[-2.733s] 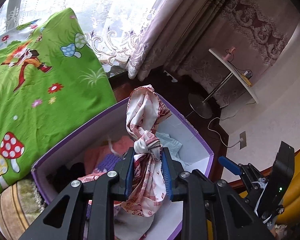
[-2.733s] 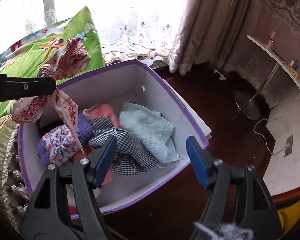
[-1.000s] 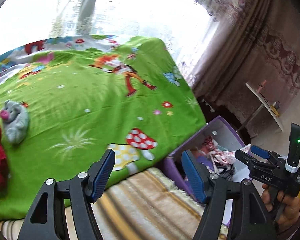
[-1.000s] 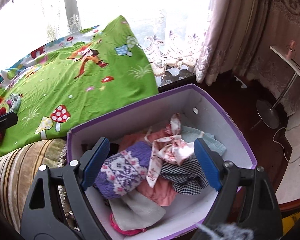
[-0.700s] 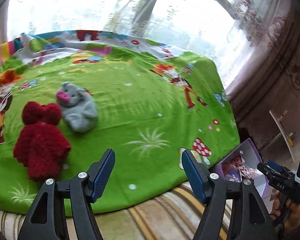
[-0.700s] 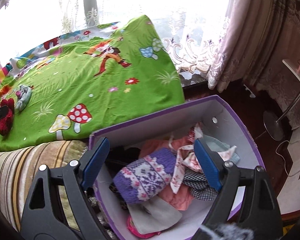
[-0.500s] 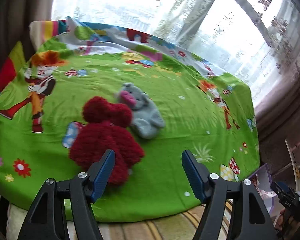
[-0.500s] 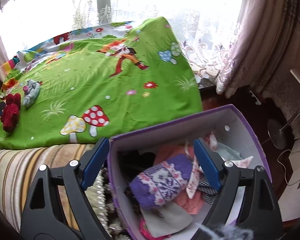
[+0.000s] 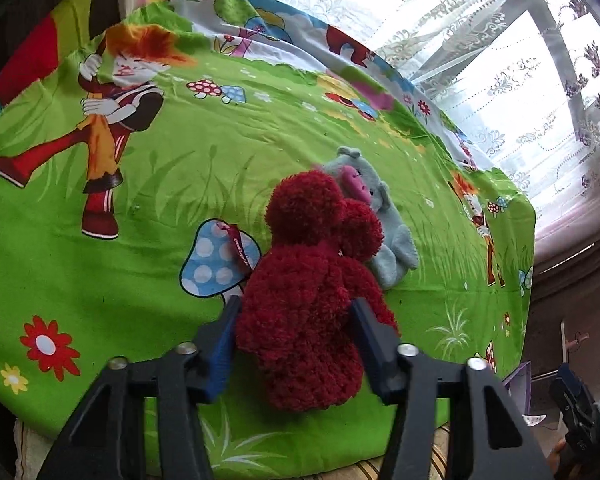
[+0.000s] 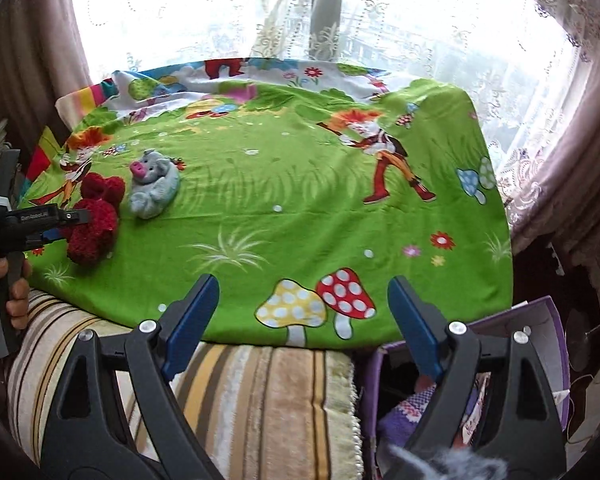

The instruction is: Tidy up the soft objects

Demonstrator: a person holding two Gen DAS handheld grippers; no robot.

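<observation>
A dark red fluffy toy with two pompoms lies on the green cartoon sheet. My left gripper is closing on it, one blue pad against each side of its body. A grey plush pig lies touching the red toy on its far side. From the right wrist view the red toy, the pig and the left gripper are at the far left. My right gripper is open and empty over the sheet's near edge, beside the purple box of clothes.
A striped blanket covers the cushion under the sheet's near edge. A person's hand holds the left gripper's handle. Lace curtains and a bright window stand behind the sheet. The floor drops away at the right, past the box.
My left gripper swung from the box across the sheet to the red toy and narrowed around it. The right gripper drifted left, off the box, staying open.
</observation>
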